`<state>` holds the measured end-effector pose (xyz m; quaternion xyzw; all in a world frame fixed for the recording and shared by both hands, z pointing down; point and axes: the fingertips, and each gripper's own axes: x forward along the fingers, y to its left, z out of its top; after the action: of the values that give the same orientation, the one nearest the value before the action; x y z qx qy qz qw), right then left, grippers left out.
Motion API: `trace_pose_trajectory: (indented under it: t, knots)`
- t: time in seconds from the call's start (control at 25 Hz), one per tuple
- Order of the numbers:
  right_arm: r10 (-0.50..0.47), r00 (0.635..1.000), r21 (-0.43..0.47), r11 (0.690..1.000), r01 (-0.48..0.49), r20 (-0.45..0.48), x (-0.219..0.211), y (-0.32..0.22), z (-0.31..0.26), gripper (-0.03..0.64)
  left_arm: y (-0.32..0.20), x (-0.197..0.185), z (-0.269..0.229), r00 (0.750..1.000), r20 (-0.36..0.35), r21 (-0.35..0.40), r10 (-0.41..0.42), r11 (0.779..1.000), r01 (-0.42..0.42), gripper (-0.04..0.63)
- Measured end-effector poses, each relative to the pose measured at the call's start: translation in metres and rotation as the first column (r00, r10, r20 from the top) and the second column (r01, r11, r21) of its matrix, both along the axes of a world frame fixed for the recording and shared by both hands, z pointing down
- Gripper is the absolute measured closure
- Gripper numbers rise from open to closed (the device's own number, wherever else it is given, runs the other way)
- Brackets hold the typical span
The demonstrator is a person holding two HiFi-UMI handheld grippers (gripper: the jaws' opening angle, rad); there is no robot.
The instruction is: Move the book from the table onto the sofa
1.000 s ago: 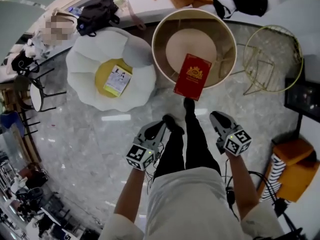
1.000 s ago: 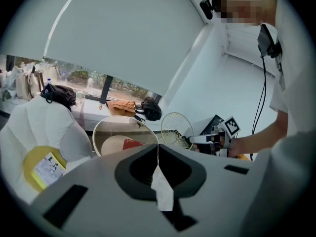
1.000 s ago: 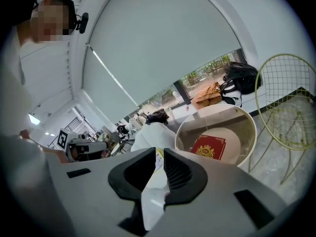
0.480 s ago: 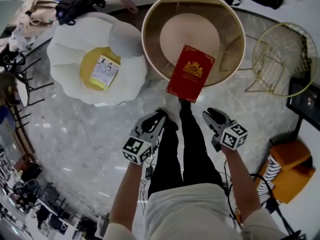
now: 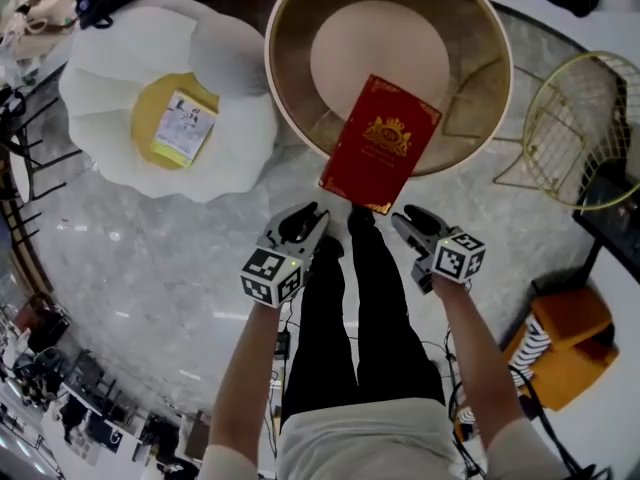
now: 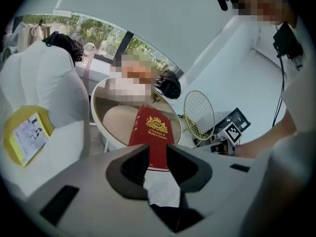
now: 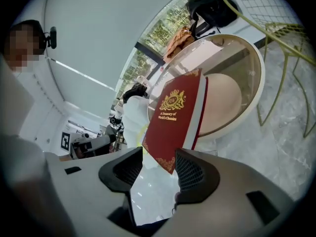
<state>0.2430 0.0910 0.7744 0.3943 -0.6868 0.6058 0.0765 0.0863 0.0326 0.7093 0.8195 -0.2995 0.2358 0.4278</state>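
Directly below the head camera, a red book (image 5: 380, 146) with a gold crest lies on the near edge of a round table (image 5: 283, 118). Its far end rests over the table top and its near end sticks out past the rim, over the grey stone floor (image 5: 150, 258). It sits at a slant, with the near end swung toward the left.

The left gripper (image 5: 306, 218) and the right gripper (image 5: 405, 220) are held side by side just short of that overhanging end, one on either side of the person's black-trousered legs (image 5: 340, 308). Both point forward and downward at the book. The left gripper's jaws are partly apart and opening. Its own view shows the book through the gap, but the pads are not touching it. The right gripper is the same — jaws partly apart and opening, with the book's near corner showing between them and nothing clamped.

Left of the table stands the sofa (image 5: 235, 143), a white, petal-shaped seat with a yellow centre (image 5: 148, 118) — a small booklet (image 5: 183, 128) lies on it. A gold wire stand (image 5: 575, 133) is on the floor to the table's right.
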Motion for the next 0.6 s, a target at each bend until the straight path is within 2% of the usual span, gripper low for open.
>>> trace_pose_trajectory:
  t: [0.24, 0.48, 0.6]
  knots:
    - [0.045, 0.998, -0.095, 0.995, -0.041, 0.036, -0.005, 0.0, 0.05, 0.341, -0.007, 0.003, 0.052, 0.998, 0.042, -0.102, -0.038, 0.994, 0.042, 0.429]
    - [0.083, 0.99, -0.175, 0.983, -0.062, 0.113, -0.015, -0.002, 0.074, 0.258, -0.012, 0.009, 0.08, 0.996, 0.088, -0.151, 0.006, 0.989, 0.008, 0.376]
    - [0.071, 0.986, -0.205, 0.978, -0.038, 0.153, -0.023, -0.006, 0.084, 0.244, -0.014, 0.008, 0.096, 0.995, 0.099, -0.188, 0.026, 0.982, -0.007, 0.373]
